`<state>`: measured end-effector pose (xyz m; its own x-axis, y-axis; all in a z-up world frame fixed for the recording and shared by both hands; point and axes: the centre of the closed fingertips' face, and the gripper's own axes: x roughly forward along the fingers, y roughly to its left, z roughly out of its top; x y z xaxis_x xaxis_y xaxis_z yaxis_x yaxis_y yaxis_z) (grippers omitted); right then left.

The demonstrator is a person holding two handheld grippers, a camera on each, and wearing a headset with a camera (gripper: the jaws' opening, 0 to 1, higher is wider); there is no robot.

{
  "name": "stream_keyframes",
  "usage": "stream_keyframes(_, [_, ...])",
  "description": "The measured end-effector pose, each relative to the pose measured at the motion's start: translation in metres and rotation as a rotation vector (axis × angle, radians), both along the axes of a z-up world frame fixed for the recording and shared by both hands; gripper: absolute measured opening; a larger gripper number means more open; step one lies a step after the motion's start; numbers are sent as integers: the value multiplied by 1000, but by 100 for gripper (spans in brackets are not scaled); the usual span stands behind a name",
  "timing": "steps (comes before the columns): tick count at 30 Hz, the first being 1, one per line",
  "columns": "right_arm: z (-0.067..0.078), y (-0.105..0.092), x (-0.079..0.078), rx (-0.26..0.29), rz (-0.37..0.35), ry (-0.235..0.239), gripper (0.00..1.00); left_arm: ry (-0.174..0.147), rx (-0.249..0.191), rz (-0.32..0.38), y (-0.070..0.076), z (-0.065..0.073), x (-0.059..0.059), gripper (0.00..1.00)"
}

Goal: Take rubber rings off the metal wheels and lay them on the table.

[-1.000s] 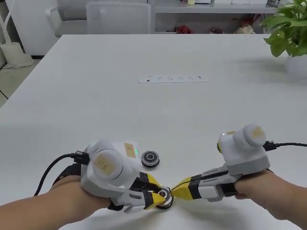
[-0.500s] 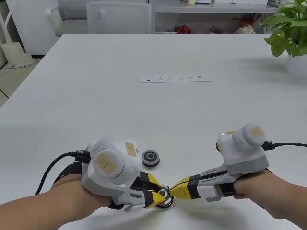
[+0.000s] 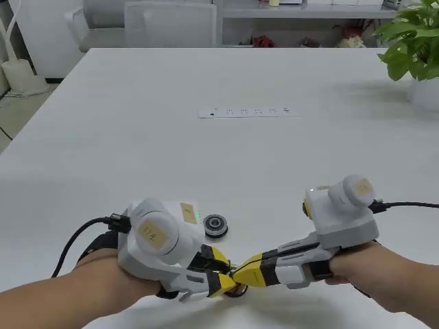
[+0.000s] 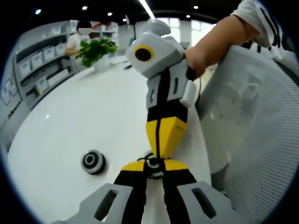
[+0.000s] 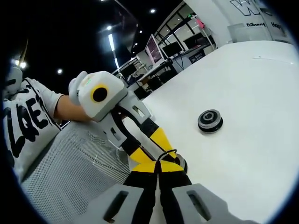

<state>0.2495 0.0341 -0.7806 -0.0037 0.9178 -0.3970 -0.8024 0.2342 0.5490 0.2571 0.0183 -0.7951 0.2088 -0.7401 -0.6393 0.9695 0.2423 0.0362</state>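
A small metal wheel (image 4: pixel 154 172) with a black rubber ring sits at the near table edge, clamped between the yellow tips of my left gripper (image 4: pixel 155 164). In the head view the left gripper (image 3: pixel 223 281) and right gripper (image 3: pixel 239 273) meet tip to tip over it, hiding most of it. My right gripper (image 5: pixel 159 166) has its jaws pressed together on a thin black loop of the rubber ring (image 5: pixel 172 152) pulled up from the wheel (image 5: pixel 181 164). A second ringed wheel (image 3: pixel 215 225) lies flat on the table just beyond the left gripper, untouched.
A white power strip (image 3: pixel 248 112) lies mid-table. A potted plant (image 3: pixel 411 41) stands at the far right corner, and chairs (image 3: pixel 171 24) line the far side. A mesh chair back (image 4: pixel 252 140) is close behind the near table edge (image 3: pixel 274 319).
The right gripper has slid left, and its tips now cover the held wheel, which showed between the grippers before. The left gripper and the second wheel have stayed put.
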Motion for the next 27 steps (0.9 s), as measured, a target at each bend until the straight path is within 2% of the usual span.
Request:
stream_keyframes(6, [0,-3,1,-4,-8,-7,0,-2,3,-5,0,0,0,12])
stream_keyframes(11, [-2,-7,4,-9,-21,-6,0,-27,10,-33,0,0,0,13])
stream_keyframes(18, [0,-7,5,3,-34,0,0,-32,23,-52,1,1,-1,14])
stream_keyframes(22, [0,-8,4,6,-34,6,0,-35,24,-66,4,5,-3,13])
stream_keyframes(27, [2,-7,3,13,-36,15,0,-29,5,-73,7,13,-7,15])
